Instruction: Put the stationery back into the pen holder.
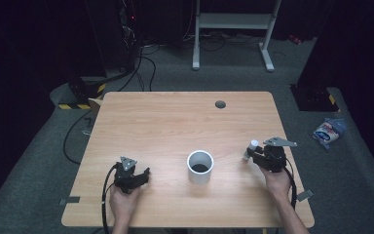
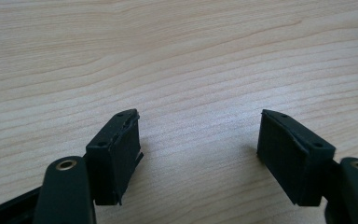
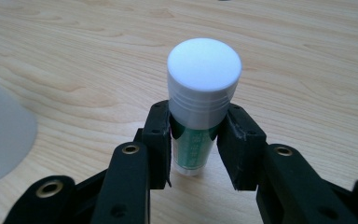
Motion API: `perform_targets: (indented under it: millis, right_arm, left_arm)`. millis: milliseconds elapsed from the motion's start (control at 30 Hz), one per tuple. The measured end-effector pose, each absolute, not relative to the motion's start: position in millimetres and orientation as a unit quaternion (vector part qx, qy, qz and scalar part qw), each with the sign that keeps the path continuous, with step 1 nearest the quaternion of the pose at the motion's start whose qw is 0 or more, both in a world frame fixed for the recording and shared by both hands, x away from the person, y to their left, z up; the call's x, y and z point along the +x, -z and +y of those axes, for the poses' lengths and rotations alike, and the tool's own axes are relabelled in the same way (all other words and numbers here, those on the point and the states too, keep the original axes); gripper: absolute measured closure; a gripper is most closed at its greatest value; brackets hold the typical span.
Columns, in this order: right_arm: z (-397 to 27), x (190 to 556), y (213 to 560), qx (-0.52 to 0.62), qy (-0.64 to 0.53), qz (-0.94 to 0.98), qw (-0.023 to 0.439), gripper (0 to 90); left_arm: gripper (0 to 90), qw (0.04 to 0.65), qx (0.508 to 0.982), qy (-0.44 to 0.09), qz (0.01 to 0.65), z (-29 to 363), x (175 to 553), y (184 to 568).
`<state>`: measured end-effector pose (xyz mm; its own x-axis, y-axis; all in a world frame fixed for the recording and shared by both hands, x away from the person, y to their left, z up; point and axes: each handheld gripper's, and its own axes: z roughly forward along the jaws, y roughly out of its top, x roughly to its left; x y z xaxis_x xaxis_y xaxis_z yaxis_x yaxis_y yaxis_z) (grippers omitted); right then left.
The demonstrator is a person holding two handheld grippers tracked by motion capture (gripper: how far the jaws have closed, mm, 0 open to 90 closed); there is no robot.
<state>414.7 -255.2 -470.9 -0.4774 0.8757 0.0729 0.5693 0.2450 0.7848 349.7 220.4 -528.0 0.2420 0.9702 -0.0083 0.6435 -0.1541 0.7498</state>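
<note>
Cup mid-table, tube to its right, well apart.

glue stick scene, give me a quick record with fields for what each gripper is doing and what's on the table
held item: glue stick, white cap, green label, upright between the jaws
right gripper: shut on the glue stick, at the table's right side
left gripper: open, nothing between the jaws, low over bare wood
white cup: stands mid-table between the two grippers, something dark inside
table: light wood, with a small round grey hole cover near the far edge
floor: grey carpet, a packet lying right of the table
</note>
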Motion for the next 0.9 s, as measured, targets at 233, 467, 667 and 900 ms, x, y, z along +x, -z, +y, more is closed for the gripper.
perform_targets:
  millis: [233,467,667,900]
  right_arm:
    - [-253,409,467,0.457,-0.402,0.773,0.181,65.0]
    - [-249,404,464,0.447,-0.408,0.777,0.174,65.0]
    - [-245,398,461,0.437,-0.414,0.780,0.169,65.0]
    - [-240,394,456,0.423,-0.421,0.785,0.166,65.0]
  left_arm:
    - [29.8,0.327,0.717,-0.249,0.563,221,350,528]
    - [29.8,0.326,0.717,-0.250,0.563,221,350,528]
    - [29.8,0.327,0.717,-0.250,0.563,221,350,528]
    - [29.8,0.327,0.717,-0.250,0.563,221,350,528]
